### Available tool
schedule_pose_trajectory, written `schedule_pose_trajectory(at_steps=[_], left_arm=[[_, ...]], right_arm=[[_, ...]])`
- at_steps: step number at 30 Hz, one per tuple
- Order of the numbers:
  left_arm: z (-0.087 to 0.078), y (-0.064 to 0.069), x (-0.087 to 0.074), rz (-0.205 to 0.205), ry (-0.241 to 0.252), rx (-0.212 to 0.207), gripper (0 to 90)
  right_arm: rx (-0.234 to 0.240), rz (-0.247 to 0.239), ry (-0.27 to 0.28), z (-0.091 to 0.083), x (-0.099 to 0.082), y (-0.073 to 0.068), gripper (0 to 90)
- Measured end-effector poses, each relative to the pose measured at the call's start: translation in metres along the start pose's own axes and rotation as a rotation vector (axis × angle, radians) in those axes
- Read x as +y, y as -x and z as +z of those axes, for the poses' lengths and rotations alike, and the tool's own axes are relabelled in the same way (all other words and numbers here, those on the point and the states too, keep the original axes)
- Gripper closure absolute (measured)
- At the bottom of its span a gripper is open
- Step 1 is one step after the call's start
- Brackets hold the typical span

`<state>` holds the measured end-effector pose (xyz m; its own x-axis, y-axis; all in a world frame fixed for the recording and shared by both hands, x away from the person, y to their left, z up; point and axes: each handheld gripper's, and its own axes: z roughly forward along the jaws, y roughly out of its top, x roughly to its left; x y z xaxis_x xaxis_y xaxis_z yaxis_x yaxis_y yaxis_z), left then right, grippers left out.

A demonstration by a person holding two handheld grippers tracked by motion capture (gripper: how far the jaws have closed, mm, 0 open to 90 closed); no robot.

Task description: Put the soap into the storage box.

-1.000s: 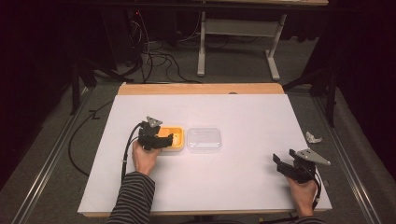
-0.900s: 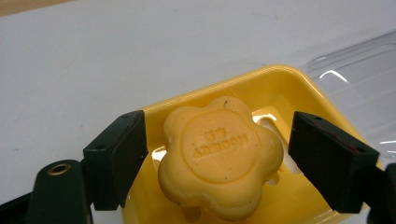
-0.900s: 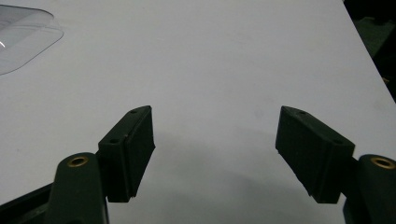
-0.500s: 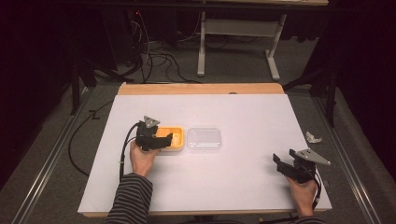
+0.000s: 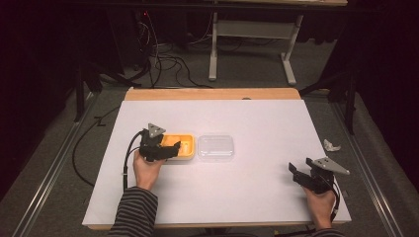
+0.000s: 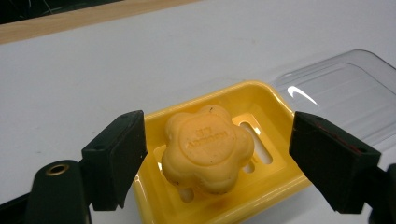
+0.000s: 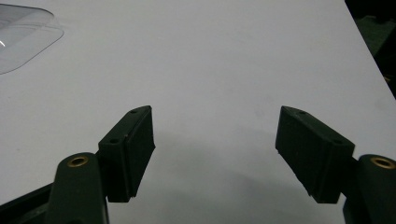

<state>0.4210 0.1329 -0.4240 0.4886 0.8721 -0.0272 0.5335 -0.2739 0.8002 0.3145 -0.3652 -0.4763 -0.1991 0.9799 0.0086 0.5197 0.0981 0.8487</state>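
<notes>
While its jaws gape on either side of the flower-shaped soap [image 6: 208, 147], the left hand-held gripper [image 5: 165, 148] points toward 3 o'clock over the yellow dish [image 5: 185, 154] holding it. Embossed lettering on the soap is unreadable. At 5 o'clock on the bench [image 5: 257, 118], the right hand-held gripper [image 5: 299, 174] gapes empty.

Striped sleeve [image 5: 132, 213], black fingers [image 6: 116, 156], brass screws

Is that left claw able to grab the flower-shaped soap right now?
Probably yes. The left claw is open, its jaws either side of the soap in the yellow dish, with nothing between. The clear lid lies aside.
</notes>
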Motion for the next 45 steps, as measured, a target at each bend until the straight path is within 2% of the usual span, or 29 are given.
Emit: schedule_pose_trajectory(at_steps=[14,25,45], left_arm=[[-0.022,0.009,0.001,0.008,0.029,-0.025,21.3],[-0.031,0.011,-0.010,0.002,0.036,-0.038,22.1],[-0.052,0.010,-0.023,-0.015,0.080,-0.044,22.9]], right_arm=[[-0.002,0.000,-0.003,0.000,0.000,0.000,28.4],[-0.001,0.001,-0.006,0.000,0.000,-0.001,28.3],[-0.001,-0.001,-0.007,0.000,0.000,-0.001,28.4]])
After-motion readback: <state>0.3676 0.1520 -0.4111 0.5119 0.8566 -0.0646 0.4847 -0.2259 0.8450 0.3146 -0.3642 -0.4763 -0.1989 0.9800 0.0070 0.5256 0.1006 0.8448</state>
